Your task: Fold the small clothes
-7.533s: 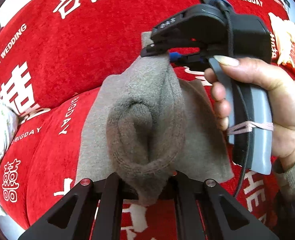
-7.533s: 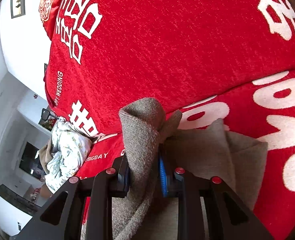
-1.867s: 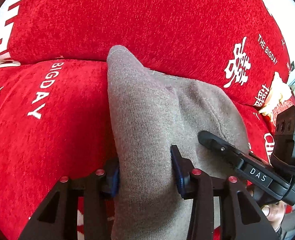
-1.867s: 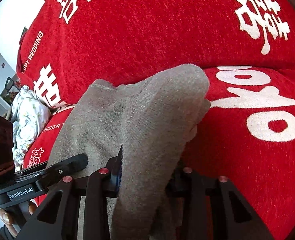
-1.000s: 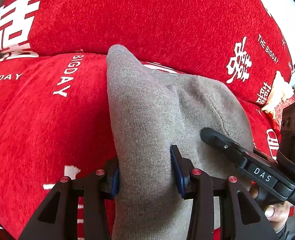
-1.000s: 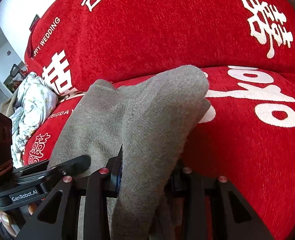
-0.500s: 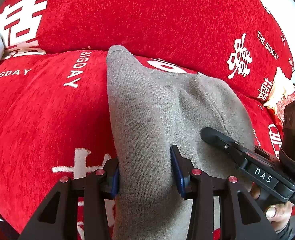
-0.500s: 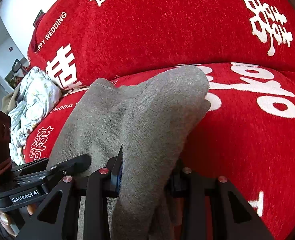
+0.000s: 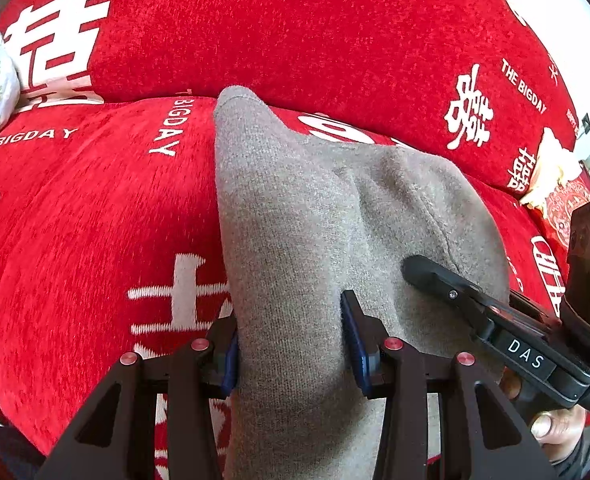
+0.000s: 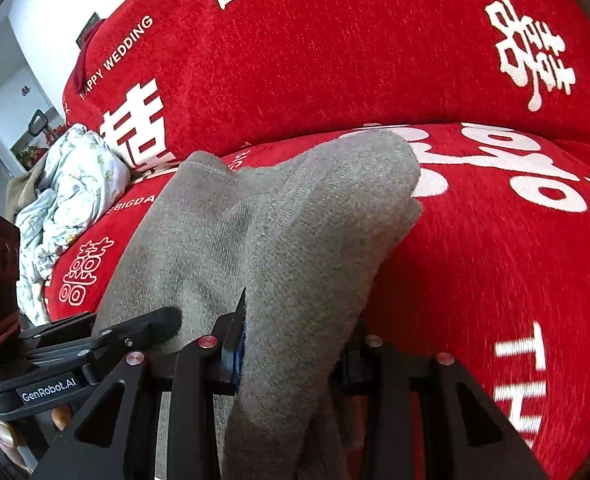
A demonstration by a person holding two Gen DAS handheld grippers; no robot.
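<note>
Two close downward views, shared sofa (image 9: 95,220)

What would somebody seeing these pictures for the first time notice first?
The grey knitted garment fills the middle of both views, bunched up and clamped between the left gripper and the right gripper. Behind it spreads a bright red sofa cover with big white lettering. A crumpled pale floral cloth lies at the far left of the right wrist view.

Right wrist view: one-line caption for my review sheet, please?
Both grippers clamp a folded grey knit garment above a red wedding-print sofa cover.
</note>
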